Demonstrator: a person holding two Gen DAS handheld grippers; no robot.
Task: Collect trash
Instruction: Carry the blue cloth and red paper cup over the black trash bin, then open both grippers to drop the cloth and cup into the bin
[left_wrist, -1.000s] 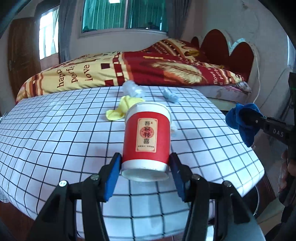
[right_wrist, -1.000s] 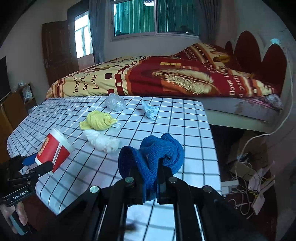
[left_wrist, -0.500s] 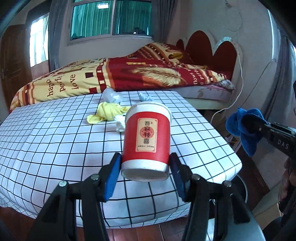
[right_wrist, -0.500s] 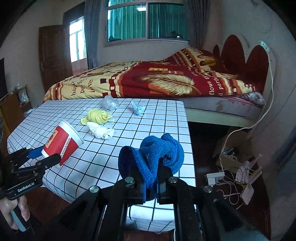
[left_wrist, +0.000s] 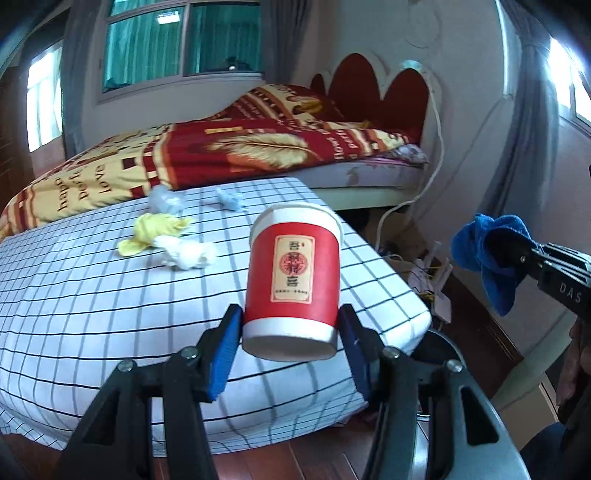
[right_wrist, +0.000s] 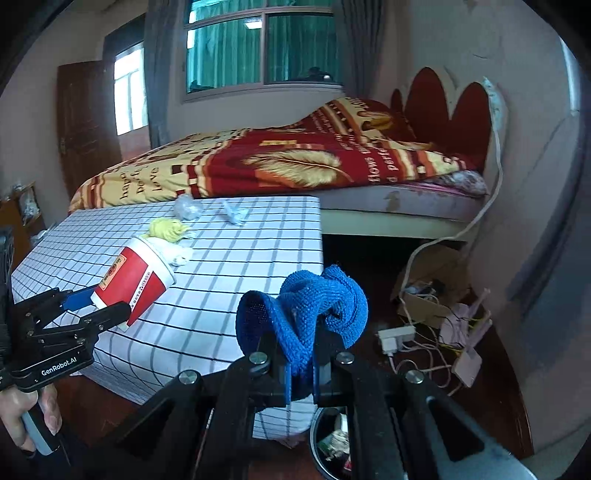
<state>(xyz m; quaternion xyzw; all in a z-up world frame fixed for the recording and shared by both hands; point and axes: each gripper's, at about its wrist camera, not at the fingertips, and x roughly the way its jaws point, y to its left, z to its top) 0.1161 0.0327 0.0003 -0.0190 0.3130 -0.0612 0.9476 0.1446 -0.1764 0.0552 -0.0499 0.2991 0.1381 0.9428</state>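
The left gripper (left_wrist: 290, 345) clamped a red paper cup (left_wrist: 293, 280) by its lower rim, both blue pads (left_wrist: 223, 356) pressed against the white base band, the cup tilted with its mouth pointing away from the camera and carried in the air above the near right corner of the table (left_wrist: 92, 295). In the right wrist view the same cup (right_wrist: 135, 278) hung off the table's near edge, gripped by the left tool, whose handle a hand (right_wrist: 22, 413) held at the lower left. The right gripper (right_wrist: 300, 373) was closed tight on a blue knitted cloth (right_wrist: 310, 317), which bunched above the narrow jaws and drooped to one side; from the left wrist view the cloth (left_wrist: 487, 254) hung beyond the table's right edge, over the wooden floor. On the checked tablecloth, toward the far edge, lay a yellow crumpled cloth or wrapper (left_wrist: 157, 232), a white paper wad (left_wrist: 186, 254) touching it on the near side, a clear crumpled plastic piece (left_wrist: 166, 199) close to the far edge, and a small pale blue scrap (left_wrist: 231, 199) just beside that. Below the table's near right corner stood a round bin (right_wrist: 334, 439) holding what looked like scraps, though the gripper arms hid most of it. A bed (right_wrist: 280, 162) with a red and yellow quilt stood behind the table, and a white power strip (right_wrist: 397, 338) with tangled cords lay on the floor by the wall.
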